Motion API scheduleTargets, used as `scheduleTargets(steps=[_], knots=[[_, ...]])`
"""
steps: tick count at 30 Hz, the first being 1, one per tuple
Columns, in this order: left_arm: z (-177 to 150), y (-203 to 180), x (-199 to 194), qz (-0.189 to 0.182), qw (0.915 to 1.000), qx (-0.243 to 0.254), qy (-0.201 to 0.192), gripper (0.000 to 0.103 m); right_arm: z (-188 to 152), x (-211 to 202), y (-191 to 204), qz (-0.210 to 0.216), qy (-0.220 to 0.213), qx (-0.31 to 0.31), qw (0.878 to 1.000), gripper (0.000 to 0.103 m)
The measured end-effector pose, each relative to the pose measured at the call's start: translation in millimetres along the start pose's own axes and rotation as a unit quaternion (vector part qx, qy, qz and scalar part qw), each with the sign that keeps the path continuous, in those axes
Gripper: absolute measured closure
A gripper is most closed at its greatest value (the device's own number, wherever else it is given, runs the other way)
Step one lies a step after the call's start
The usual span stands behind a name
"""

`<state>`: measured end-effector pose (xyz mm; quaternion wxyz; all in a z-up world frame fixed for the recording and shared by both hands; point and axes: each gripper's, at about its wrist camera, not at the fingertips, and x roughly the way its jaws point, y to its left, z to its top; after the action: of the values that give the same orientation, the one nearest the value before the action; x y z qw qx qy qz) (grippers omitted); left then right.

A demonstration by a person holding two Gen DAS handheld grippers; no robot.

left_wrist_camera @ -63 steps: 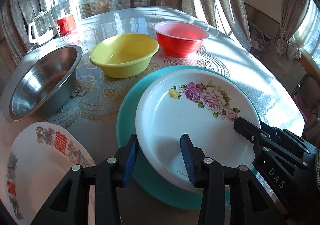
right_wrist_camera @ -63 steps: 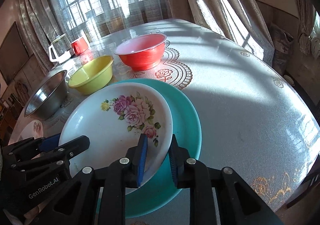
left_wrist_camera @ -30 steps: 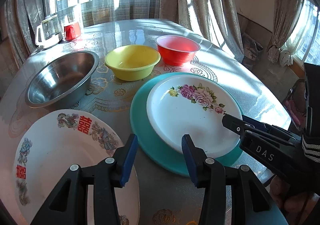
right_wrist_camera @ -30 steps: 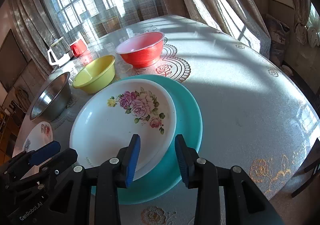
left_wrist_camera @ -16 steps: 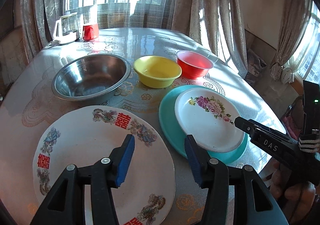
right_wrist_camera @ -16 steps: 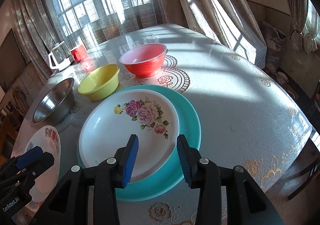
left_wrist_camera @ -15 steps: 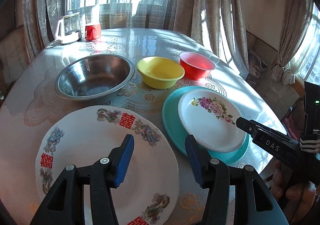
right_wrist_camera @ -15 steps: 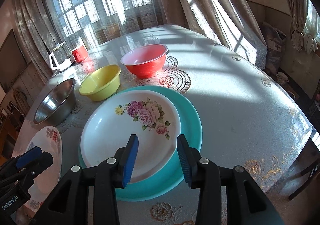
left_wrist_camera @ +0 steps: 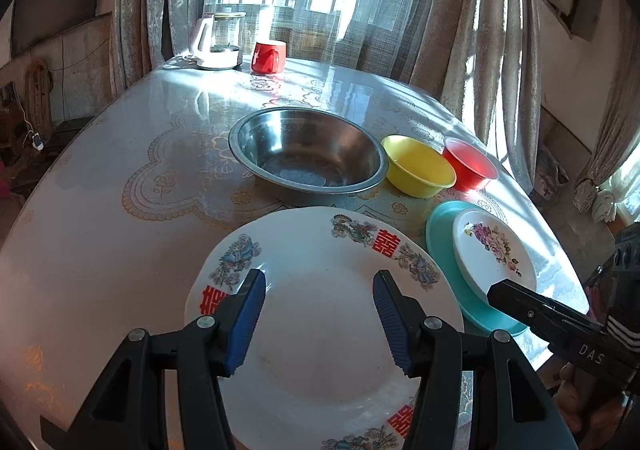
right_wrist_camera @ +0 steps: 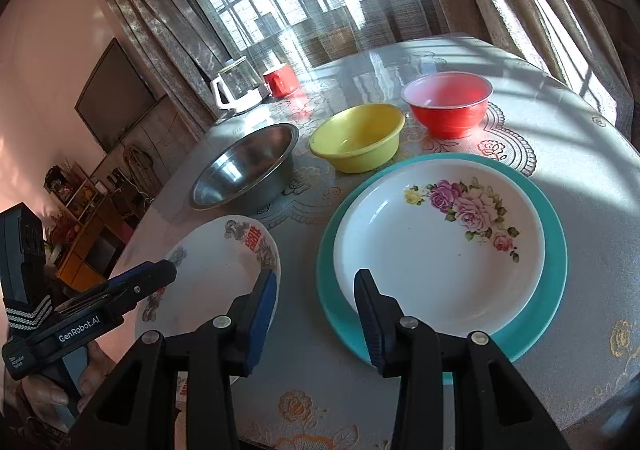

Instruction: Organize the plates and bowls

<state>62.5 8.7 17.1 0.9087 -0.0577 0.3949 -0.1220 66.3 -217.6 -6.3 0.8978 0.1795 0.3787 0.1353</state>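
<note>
A white plate with roses (right_wrist_camera: 436, 246) (left_wrist_camera: 492, 254) lies on a teal plate (right_wrist_camera: 554, 250) (left_wrist_camera: 440, 230). A large white plate with red characters (left_wrist_camera: 324, 310) (right_wrist_camera: 212, 270) lies left of them. Behind stand a steel bowl (left_wrist_camera: 308, 155) (right_wrist_camera: 246, 169), a yellow bowl (left_wrist_camera: 418, 165) (right_wrist_camera: 358, 137) and a red bowl (left_wrist_camera: 470, 167) (right_wrist_camera: 448, 101). My left gripper (left_wrist_camera: 318, 324) is open and empty above the large plate. My right gripper (right_wrist_camera: 316, 320) is open and empty, over the table between the large plate and the teal plate.
A glass kettle (left_wrist_camera: 218, 41) (right_wrist_camera: 238, 85) and a red mug (left_wrist_camera: 269, 56) (right_wrist_camera: 280, 83) stand at the table's far edge by the curtained window. The round table (left_wrist_camera: 120, 177) has a glossy patterned cover. A shelf unit (right_wrist_camera: 80, 226) stands left of the table.
Both grippers have pulled back from the rose plate, which now rests on the teal plate. My left gripper has swung left over the large plate, and my right gripper has opened and shifted left.
</note>
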Motion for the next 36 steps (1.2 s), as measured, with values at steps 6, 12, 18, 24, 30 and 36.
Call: scheduleTargets(steps=[6,12,18,24,30,36], knots=[[-3.3,45.9,-1.4,0.013,0.9989,-0.045,0.004,0.046,-10.0,25.4,21.6,0.024,0.036,-0.015,0.999,0.062],[-13.1,78.9,0.7,-0.010,0.9964,-0.084,-0.004,0.046,-15.2,40.9,27.8,0.025,0.053,-0.018,0.998,0.062],[-21.2,93.5,13.3,-0.014,0.9945,-0.103,-0.006,0.048,-18.1,52.7,25.5,0.036,0.060,-0.006,0.998,0.061],[-26.1,98.2,31.6,-0.059,0.9906,-0.120,0.030,0.066,-22.3,64.2,22.3,0.044,0.060,0.011,0.997,0.063],[-23.9,91.7,37.2,-0.076,0.9909,-0.104,0.039,0.073,-20.1,64.2,8.0,0.081,0.065,0.041,0.994,0.067],[-20.6,85.4,43.9,-0.072,0.9925,-0.086,0.047,0.073,-19.9,64.5,8.6,0.074,0.063,0.038,0.994,0.075]])
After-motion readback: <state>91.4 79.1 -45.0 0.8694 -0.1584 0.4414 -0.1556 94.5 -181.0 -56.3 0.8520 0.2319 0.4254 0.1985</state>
